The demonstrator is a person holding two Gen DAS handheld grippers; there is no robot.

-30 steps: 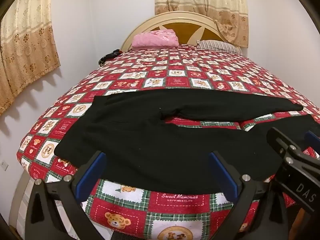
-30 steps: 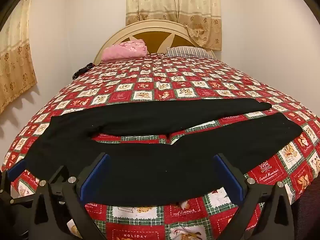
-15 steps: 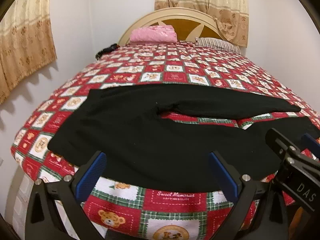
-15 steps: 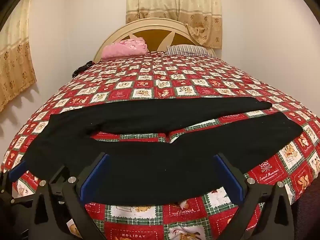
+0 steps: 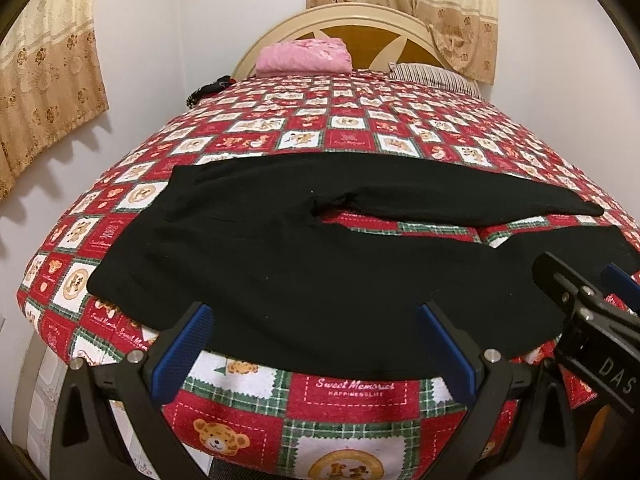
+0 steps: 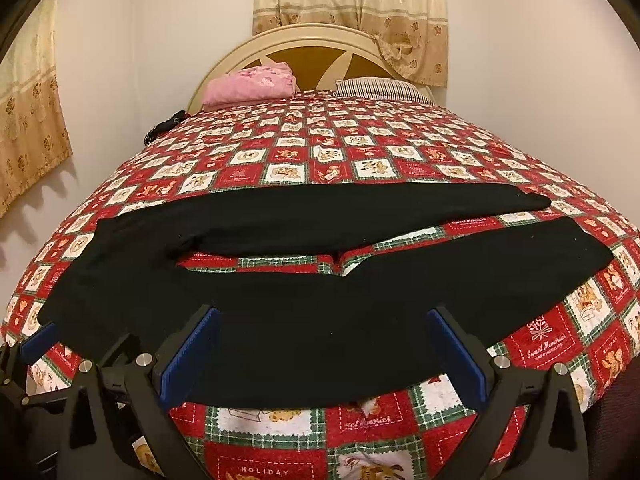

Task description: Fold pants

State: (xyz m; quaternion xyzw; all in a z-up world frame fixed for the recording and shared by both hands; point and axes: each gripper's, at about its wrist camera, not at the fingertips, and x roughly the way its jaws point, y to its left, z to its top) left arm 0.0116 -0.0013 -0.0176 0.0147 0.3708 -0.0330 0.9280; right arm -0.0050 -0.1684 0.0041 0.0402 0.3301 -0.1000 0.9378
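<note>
Upper frame, bed head: one pink folded cloth point(image 5: 304, 56), one striped pillow point(image 5: 434, 76).
Mid-frame: one black pants point(image 5: 320, 272), flat on quilt point(image 5: 348, 396), legs rightward.
Bottom: left tongs point(image 5: 316, 340), right tongs point(image 6: 324, 344), both spread, empty.

Warm, even indoor light fills both views. The curtain point(image 5: 44, 92) casts soft scalloped shadows on the white wall below it. The black pants point(image 6: 304, 320) read as a nearly detailless dark mass. Fisheye distortion bulges the bed point(image 5: 348, 128) and darkens the corners into a black vignette. Focus is fairly sharp, slightly softer toward the headboard point(image 6: 316, 52).
</note>
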